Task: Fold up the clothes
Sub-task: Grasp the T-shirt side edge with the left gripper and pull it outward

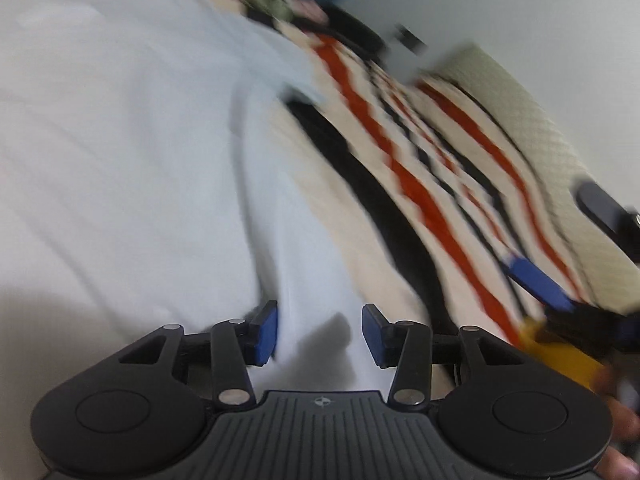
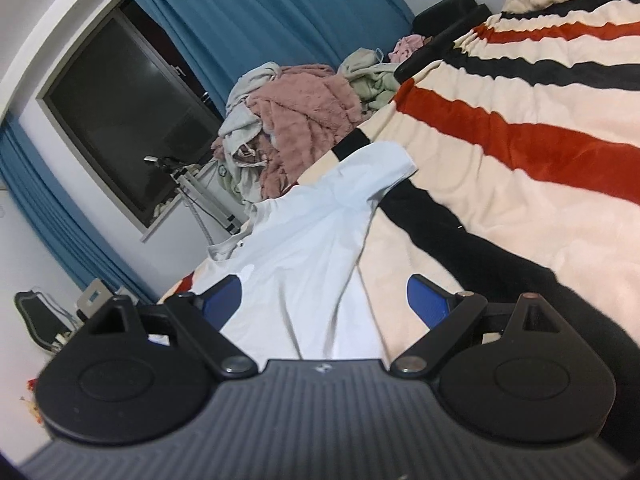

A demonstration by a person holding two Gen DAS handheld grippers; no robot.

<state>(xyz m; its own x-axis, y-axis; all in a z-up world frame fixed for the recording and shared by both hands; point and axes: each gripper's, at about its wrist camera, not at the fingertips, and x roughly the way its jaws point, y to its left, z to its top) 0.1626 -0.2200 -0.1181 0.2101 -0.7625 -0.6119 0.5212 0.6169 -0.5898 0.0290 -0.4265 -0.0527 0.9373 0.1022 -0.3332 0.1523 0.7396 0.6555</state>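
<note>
Left wrist view: left gripper (image 1: 319, 334) jaws half apart over smooth white shirt (image 1: 120, 168), nothing pinched; fleecy striped blanket (image 1: 420, 184) at 2 o'clock.
Right wrist view: right gripper (image 2: 324, 300) jaws spread wide, empty, shirt hem edge between; crumpled clothes pile (image 2: 296, 120) at 11 o'clock.

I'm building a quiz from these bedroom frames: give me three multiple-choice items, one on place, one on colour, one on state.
1. Where does the pale blue short-sleeved shirt lie?
A. on the striped fleece blanket
B. on a chair
C. on the floor

2. What colour are the curtains?
A. yellow
B. teal blue
C. white

3. How do the right gripper jaws stand?
A. shut on the shirt
B. open
C. shut on a sock

Answers:
1 A, the shirt is spread flat over the stripes.
2 B, teal folds frame the dark window.
3 B, the pads stand wide apart, pressing nothing.
</note>
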